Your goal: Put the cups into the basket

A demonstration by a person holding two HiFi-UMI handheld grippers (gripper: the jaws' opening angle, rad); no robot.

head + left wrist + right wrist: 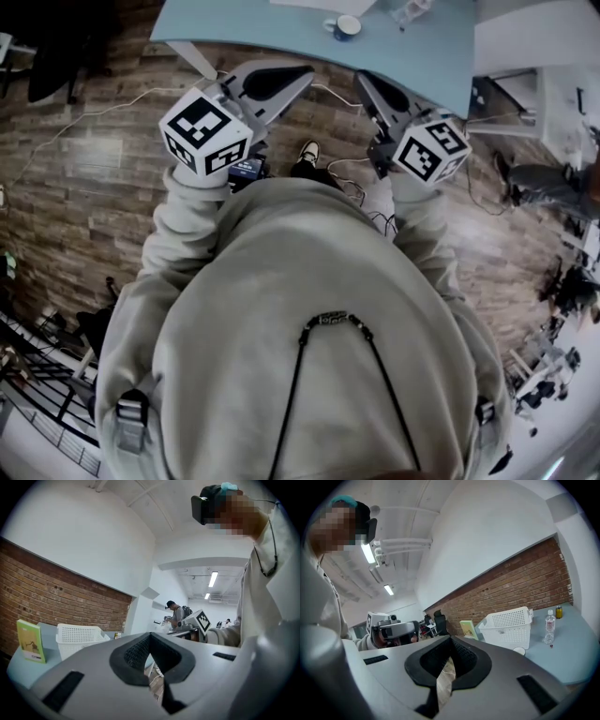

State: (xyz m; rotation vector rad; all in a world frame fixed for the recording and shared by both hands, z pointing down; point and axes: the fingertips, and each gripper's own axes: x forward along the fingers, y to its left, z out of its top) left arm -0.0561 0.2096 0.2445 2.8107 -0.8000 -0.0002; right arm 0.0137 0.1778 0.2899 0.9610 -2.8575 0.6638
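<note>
Table (262,23) is well ahead; left gripper (302,76) and right gripper (368,83) are held shut, empty, so jaws should be spread before cup (347,26) is reached.

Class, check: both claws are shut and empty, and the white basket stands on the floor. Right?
No: the white basket stands on the blue table, not the floor, as the right gripper view shows. The left claw and right claw are shut and empty.

Lab-like workroom: brick wall (511,590), strip lights (213,578), cabled wood floor (84,187), blue table (281,37).
</note>
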